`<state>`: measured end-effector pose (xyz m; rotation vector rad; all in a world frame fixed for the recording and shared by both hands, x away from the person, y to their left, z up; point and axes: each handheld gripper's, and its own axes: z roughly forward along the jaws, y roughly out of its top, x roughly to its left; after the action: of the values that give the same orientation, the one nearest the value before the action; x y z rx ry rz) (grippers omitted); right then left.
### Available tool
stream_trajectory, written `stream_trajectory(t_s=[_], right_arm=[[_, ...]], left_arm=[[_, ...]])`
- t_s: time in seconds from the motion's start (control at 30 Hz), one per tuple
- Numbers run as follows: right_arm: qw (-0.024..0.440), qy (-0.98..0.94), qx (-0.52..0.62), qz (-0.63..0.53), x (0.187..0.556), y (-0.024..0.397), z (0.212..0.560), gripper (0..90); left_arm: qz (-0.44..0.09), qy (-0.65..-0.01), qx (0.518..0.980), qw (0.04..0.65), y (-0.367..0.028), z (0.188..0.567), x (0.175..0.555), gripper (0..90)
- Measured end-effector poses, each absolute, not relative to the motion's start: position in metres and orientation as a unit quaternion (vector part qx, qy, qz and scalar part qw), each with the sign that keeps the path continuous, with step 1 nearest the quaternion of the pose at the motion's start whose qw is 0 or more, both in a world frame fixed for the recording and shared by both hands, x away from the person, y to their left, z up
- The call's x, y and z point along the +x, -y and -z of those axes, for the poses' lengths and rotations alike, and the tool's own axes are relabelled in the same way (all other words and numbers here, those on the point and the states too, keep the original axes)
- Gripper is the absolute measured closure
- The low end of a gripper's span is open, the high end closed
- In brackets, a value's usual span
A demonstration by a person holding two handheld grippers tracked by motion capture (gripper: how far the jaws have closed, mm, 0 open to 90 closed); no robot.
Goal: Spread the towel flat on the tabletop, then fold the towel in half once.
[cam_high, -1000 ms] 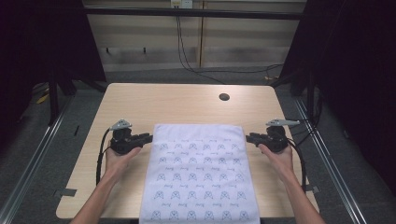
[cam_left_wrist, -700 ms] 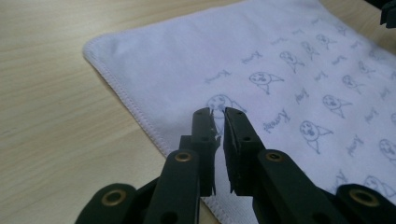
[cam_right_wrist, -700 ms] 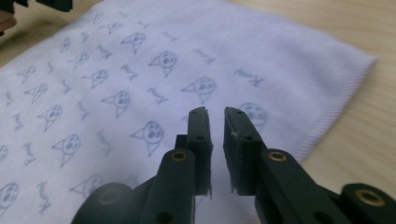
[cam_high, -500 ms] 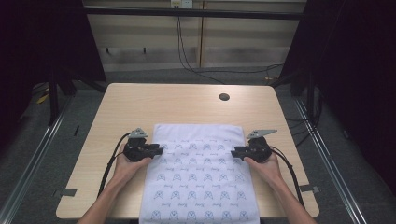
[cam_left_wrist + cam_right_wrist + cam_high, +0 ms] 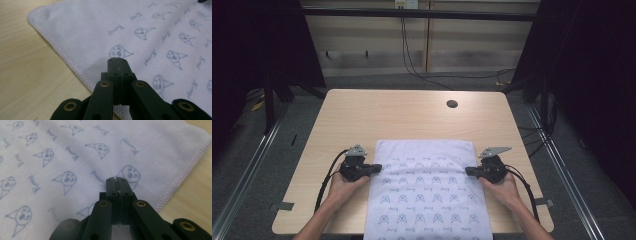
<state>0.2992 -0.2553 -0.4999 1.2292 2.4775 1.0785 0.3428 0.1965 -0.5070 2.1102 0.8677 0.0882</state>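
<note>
Pinching printed cloth (image 5: 429, 187) edges, left gripper (image 5: 379, 169), right gripper (image 5: 468, 171), jaws closed, lettering unreadable

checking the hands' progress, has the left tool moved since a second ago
Yes. The left tool has come toward the near table edge along the cloth side, farther from the round hole.
</note>
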Motion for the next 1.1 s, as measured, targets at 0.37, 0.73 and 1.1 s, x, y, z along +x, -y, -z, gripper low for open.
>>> stream_trajectory(t_s=[0.37, 0.73, 1.1], right_arm=[[0.047, -0.846, 0.392, -0.358, 0.262, 0.255, 0.496, 89.1], [0.079, -0.811, 0.421, -0.397, 0.272, 0.273, 0.477, 73.1], [0.118, -0.812, 0.439, -0.366, 0.332, 0.268, 0.492, 56.2]], left_arm=[[-0.001, -0.323, 0.853, 0.41, -0.201, 0.504, 0.304, 89.7], [0.005, -0.312, 0.857, 0.411, -0.208, 0.5, 0.294, 77.4], [-0.049, -0.355, 0.818, 0.451, -0.22, 0.487, 0.33, 72.4]])
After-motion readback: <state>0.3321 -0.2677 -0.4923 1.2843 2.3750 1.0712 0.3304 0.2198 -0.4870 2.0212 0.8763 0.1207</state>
